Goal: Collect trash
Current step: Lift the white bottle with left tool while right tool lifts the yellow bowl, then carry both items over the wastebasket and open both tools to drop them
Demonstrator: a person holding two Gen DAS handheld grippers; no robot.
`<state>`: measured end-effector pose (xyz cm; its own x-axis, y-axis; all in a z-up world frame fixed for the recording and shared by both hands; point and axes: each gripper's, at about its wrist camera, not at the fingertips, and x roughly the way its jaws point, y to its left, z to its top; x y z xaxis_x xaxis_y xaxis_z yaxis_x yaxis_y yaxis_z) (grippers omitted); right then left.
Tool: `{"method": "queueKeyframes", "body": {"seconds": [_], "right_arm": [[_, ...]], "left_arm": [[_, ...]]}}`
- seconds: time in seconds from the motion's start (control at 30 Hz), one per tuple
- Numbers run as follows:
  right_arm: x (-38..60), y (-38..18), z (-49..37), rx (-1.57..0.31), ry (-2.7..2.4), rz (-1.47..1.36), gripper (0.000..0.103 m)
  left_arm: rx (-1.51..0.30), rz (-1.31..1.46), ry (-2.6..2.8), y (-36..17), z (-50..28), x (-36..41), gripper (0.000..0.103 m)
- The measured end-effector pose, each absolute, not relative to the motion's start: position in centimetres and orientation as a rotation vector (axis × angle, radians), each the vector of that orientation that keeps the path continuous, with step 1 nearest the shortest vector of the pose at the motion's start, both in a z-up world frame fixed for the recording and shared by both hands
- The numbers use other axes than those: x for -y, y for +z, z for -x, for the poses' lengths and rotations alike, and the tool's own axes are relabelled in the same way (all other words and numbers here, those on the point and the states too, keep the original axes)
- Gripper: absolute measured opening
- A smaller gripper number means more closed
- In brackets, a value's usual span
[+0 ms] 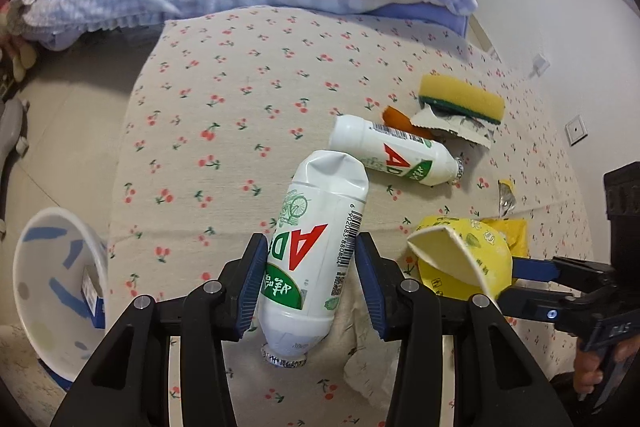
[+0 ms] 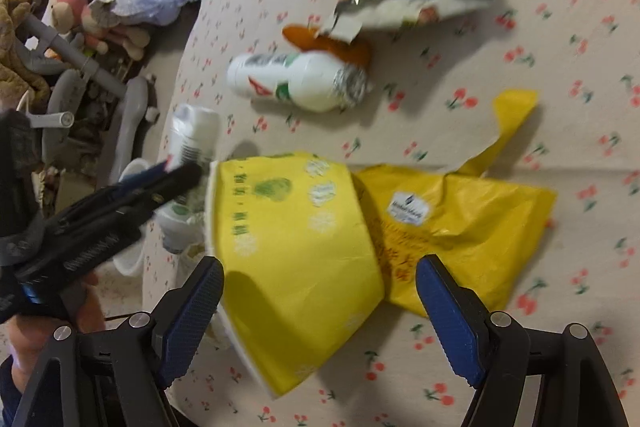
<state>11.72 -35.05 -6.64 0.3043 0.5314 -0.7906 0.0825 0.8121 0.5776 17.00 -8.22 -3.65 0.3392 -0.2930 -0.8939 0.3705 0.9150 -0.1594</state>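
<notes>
Left wrist view: left claw [image 1: 310, 279] grips a white bottle [image 1: 316, 247]; right claw [image 2: 320, 311] wide around a yellow cup [image 2: 296, 247].

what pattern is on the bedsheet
Small red cherries with green leaves on beige bedsheet, clearest in the left wrist view.

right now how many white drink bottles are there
2: one bottle is gripped in the left gripper; the other bottle lies on the bedsheet by the sponge. More may be hidden.
</notes>
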Motion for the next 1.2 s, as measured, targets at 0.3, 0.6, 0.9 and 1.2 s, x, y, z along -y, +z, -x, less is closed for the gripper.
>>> {"method": "queueKeyframes", "body": {"seconds": [0.3,0.6,0.9,1.2], "right_arm": [[33.2,-7.1,-12.7,-1.231,0.341,-0.565,0.084],[30.5,-6.1,-13.2,-1.230,0.380,-0.507,0.084],[30.0,-5.6,-13.3,-1.221,0.306,-0.447,0.074],[27.9,-1.1,-13.5,-1.092,0.339,-0.471,0.074]], "left_arm": [[-1.158,0.006,-0.407,-3.1,-17.0,5.1,0.048],[-1.147,0.057,-0.371,-2.4,-16.8,2.1,0.048],[-1.126,0.128,-0.345,-1.3,-16.3,-1.0,0.048],[-1.098,0.204,-0.244,-0.6,-15.9,-7.1,0.048]]}}
